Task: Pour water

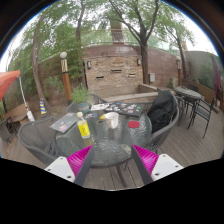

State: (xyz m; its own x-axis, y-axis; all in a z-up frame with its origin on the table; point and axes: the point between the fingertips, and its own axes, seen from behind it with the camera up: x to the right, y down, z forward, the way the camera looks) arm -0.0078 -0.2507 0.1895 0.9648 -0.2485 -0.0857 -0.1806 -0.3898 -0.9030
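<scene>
On the left, beyond the gripper (103, 163), a grey chair (38, 142) stands beside a round glass tabletop (95, 152) on a wooden deck (190, 148), with trees and a brick wall far behind. On the tabletop, ahead of the left finger and a little to its left of centre, a bottle with a yellow label (84, 128) stands upright, its long axis vertical; I take this for the water source. Just right of it, near the midline between the fingers and farther along the tabletop, sits a small pale cup or glass (110, 121), too small to make out clearly, and beyond that something red (134, 124) I cannot identify. A dark bag or backpack (162, 108) rests on a chair at the right, with more dark chairs (198, 100) behind it. The gripper's two fingers, with their magenta pads (76, 158), stand wide apart and have nothing between them but the near edge of the tabletop; they hold nothing. The relation that counts: the bottle lies ahead and slightly left of the gripper's centreline, well beyond the fingertips, upright, so the coming move would seem to call for a forward advance with a small leftward correction, bringing the open fingers to either side of the bottle's body before closing. Pouring has not begun, judging by the untouched bottle.
</scene>
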